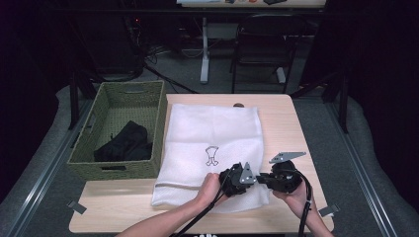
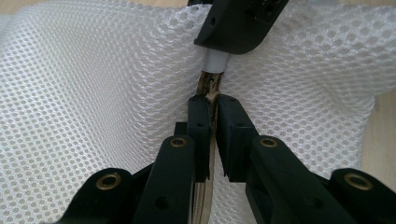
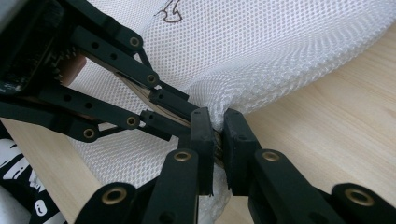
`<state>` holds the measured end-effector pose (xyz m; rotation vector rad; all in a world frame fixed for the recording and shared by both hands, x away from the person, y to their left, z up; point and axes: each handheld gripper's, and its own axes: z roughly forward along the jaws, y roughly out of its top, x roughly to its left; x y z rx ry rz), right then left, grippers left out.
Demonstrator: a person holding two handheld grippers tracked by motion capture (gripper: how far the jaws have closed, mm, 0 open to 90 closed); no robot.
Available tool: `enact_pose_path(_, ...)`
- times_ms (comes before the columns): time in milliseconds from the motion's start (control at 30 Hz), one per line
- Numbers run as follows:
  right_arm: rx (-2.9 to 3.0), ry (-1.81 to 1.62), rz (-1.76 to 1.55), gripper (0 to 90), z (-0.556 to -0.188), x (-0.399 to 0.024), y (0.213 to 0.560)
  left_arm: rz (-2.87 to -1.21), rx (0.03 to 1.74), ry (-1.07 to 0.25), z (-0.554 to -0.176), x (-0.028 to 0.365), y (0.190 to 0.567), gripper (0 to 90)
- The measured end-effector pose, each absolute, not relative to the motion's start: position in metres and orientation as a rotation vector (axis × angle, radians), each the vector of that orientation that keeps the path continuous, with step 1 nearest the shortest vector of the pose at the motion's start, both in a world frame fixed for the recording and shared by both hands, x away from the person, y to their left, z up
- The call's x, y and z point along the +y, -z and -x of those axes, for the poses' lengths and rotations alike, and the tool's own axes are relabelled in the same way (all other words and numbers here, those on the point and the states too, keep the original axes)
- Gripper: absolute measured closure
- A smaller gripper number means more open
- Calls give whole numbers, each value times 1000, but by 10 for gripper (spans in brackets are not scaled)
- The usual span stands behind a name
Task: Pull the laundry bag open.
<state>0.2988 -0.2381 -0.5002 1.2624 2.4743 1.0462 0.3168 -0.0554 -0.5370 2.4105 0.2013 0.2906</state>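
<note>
left gripper (image 2: 212, 109): pinching the zipper (image 2: 208, 86) of the mesh laundry bag (image 1: 212, 133)
right gripper (image 3: 218, 130): pinching the bag's zipper edge

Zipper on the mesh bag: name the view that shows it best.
The left gripper view: the zipper runs straight up between the closed fingers, teeth visible. The right gripper view shows a short bit pinched between its fingers. In the high view the grippers hide it.
</note>
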Motion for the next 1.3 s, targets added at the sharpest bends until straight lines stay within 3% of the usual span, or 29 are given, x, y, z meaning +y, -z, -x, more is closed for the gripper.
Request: enact_pose_path(1300,2441,-1028,-1278,842,-299,-238,501,-2385,273,-257,-318,-52,538,870)
